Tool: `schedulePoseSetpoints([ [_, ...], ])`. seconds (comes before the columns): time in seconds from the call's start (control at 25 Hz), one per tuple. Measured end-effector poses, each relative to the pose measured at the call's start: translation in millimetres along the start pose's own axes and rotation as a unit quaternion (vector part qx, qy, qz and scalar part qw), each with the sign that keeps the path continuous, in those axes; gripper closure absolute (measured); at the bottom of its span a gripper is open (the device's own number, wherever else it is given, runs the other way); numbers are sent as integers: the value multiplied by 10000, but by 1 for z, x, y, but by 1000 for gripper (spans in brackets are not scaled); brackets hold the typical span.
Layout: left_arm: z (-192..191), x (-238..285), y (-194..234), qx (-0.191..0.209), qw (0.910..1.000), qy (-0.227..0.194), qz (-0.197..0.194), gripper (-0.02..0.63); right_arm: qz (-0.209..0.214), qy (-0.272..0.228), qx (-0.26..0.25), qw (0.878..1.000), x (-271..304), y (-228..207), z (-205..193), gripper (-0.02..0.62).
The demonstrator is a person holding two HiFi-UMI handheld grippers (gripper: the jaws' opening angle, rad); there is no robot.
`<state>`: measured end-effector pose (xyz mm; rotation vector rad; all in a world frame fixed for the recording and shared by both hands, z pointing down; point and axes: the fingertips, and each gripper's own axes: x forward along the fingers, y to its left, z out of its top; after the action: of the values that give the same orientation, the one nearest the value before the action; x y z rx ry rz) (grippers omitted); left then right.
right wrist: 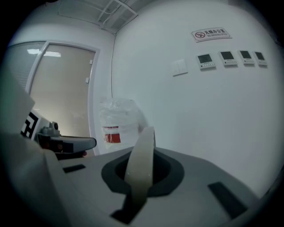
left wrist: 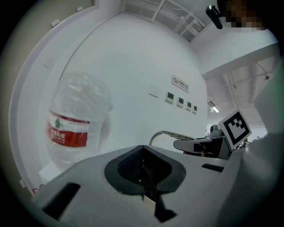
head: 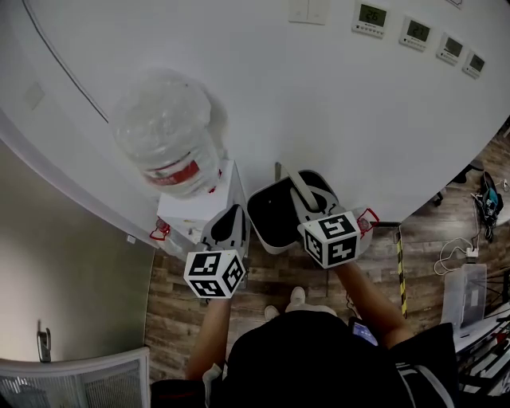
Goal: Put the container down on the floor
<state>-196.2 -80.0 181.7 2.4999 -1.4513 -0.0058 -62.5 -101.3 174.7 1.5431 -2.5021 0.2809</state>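
Note:
A white container [head: 264, 233] with a dark inside hangs against the wall by its pale strap handle [head: 301, 190]. My right gripper [head: 309, 204] is shut on that handle, and in the right gripper view the handle [right wrist: 141, 159] runs up between the jaws. Whether the container touches the floor cannot be told. Just left of the container, my left gripper [head: 233, 215] is shut with nothing in it [left wrist: 144, 175]. Its own view also shows the curved handle [left wrist: 163, 134] off to the right.
A big clear water bottle [head: 167, 131] stands upside down on a white dispenser [head: 231, 187] left of the container. Thermostats [head: 372, 17] are on the wall. On the wood floor [head: 271, 275] are yellow-black tape [head: 401, 263], cables and a box [head: 466, 291] to the right.

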Motion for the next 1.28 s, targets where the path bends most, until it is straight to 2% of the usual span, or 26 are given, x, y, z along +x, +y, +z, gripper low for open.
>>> schedulePoseSetpoints([
  [0.28, -4, 28, -1, -34, 9999, 47, 117, 592, 125, 30, 1, 9999, 17, -22, -1, 565],
  [0.76, -13, 86, -30, -83, 9998, 156, 71, 592, 246, 151, 94, 9995, 28, -73, -12, 565],
  [1.0, -20, 107, -46, -43, 9997, 252, 14, 592, 219, 267, 167, 9993, 31, -96, -25, 566],
  [1.28, -34, 120, -38, -150, 9991, 396, -9, 592, 117, 425, 231, 9988, 42, -108, -37, 565],
])
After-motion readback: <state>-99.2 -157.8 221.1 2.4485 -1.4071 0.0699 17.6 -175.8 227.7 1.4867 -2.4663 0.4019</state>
